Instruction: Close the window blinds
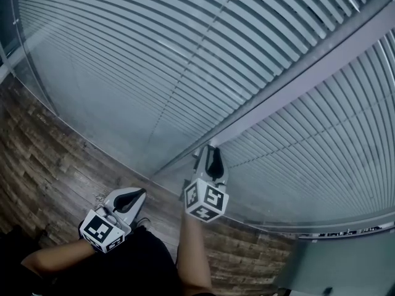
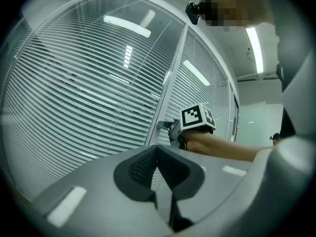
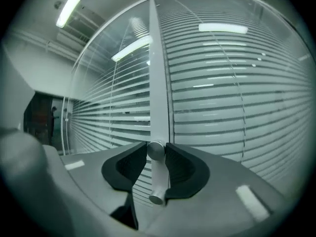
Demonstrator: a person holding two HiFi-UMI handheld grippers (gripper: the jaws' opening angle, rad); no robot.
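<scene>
Right gripper [image 1: 210, 156] clamps the metal tilt knob [image 3: 155, 150] on the window frame. The blind slats [image 3: 222, 107] look nearly shut. Left gripper [image 2: 158, 151] is idle, jaws together, empty.

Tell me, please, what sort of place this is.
Probably an office: glass partitions with slat blinds in a metal frame, strip lights on the ceiling, and a wood-look floor.

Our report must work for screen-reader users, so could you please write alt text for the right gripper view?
The right gripper clamps a metal knob on the upright window frame. Horizontal blinds sit behind glass on both sides, with ceiling lights reflected in the panes.
</scene>
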